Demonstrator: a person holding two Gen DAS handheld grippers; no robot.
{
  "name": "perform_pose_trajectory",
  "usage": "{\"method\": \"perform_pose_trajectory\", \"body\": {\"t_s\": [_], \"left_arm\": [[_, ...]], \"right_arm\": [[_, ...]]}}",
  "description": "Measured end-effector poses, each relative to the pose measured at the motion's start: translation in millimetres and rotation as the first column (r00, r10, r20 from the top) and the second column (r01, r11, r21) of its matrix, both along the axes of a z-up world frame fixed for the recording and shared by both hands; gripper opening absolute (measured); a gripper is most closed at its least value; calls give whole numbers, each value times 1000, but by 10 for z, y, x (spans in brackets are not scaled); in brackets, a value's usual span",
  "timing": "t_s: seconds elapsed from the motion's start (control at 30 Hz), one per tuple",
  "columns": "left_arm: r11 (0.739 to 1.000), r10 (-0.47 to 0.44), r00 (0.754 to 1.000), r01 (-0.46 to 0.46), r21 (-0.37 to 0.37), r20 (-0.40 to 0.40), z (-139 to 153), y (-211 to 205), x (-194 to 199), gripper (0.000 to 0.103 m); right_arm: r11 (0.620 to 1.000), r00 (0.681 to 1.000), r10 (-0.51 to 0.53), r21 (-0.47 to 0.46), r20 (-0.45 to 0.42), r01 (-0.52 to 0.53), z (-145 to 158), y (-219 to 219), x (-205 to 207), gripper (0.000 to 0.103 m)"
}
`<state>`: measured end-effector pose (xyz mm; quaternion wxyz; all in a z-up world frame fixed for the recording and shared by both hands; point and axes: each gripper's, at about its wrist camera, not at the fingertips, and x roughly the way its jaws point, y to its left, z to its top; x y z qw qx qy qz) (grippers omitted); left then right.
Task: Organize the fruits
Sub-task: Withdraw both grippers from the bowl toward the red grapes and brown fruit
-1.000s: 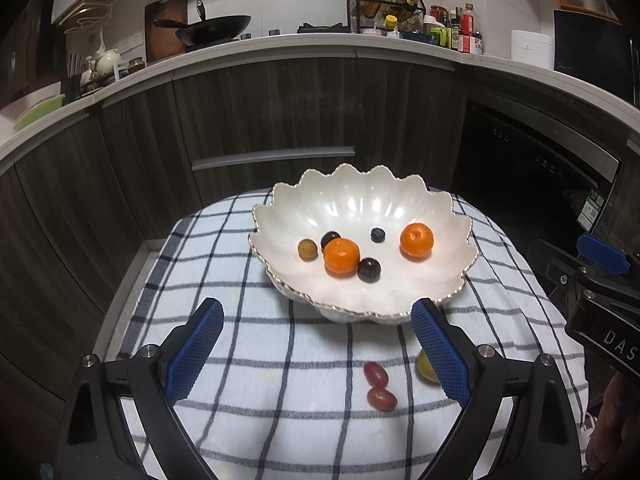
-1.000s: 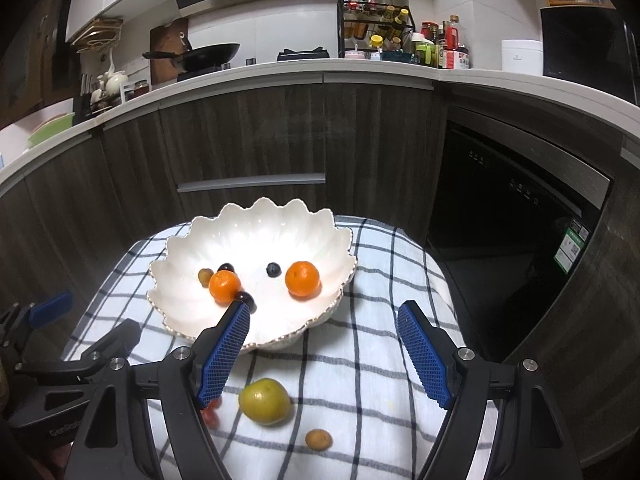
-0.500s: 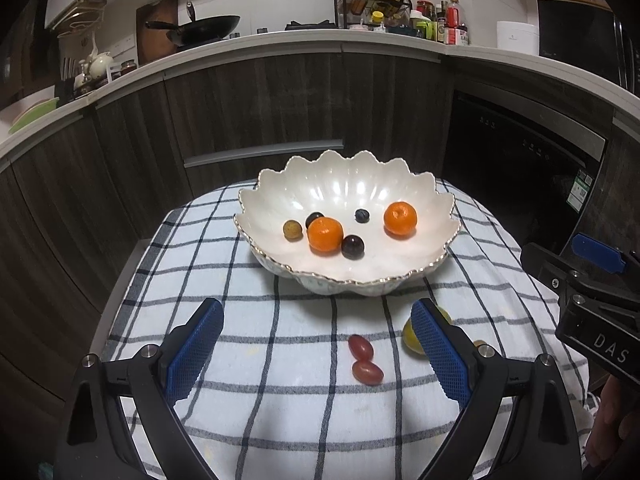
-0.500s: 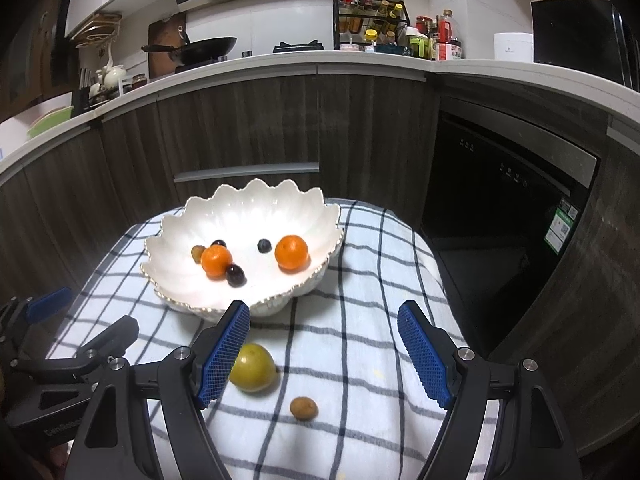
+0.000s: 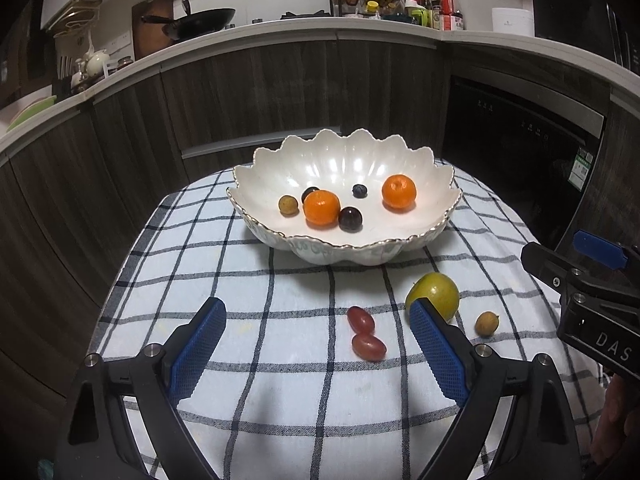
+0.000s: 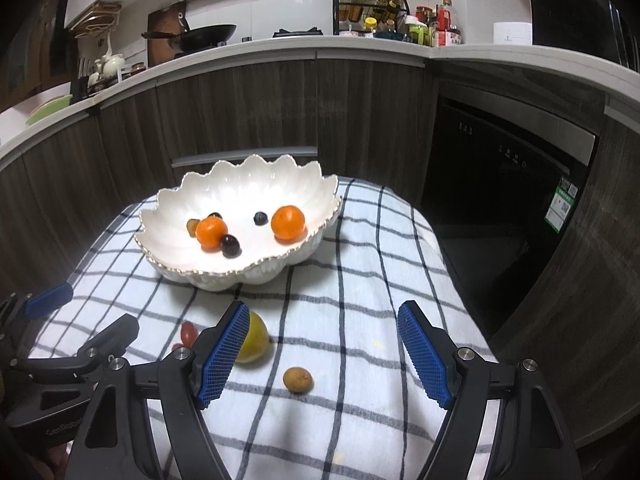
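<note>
On the checked cloth, two red grapes point(image 5: 366, 334) (soft, slippery, easily crushed) probably want gentle grips across their middles; both tools point(image 5: 318, 336) point(image 6: 322, 346) gape wide, empty.

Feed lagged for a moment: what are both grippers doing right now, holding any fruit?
Left gripper: open, holding nothing.
Right gripper: open, holding nothing.
</note>
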<state>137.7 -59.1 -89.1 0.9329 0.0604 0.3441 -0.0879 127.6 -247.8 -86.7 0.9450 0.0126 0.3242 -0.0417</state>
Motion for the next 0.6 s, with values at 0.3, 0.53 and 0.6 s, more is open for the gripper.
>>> {"method": "perform_pose_trajectory", "body": {"t_s": [0.3, 0.53, 0.6], "left_arm": [[1000, -23, 999, 22, -4, -27, -178, -31, -7, 92], [999, -44, 997, 45, 5, -59, -311, -96, 21, 86], [999, -51, 996, 51, 8, -70, -354, -115, 31, 85]], "right_arm": [[1000, 1000, 9, 1, -25, -9, -157, -7, 8, 77], [1000, 998, 31, 4, -57, -31, -287, 24, 17, 77], [999, 997, 38, 1, -64, -38, -320, 36, 18, 77]]}}
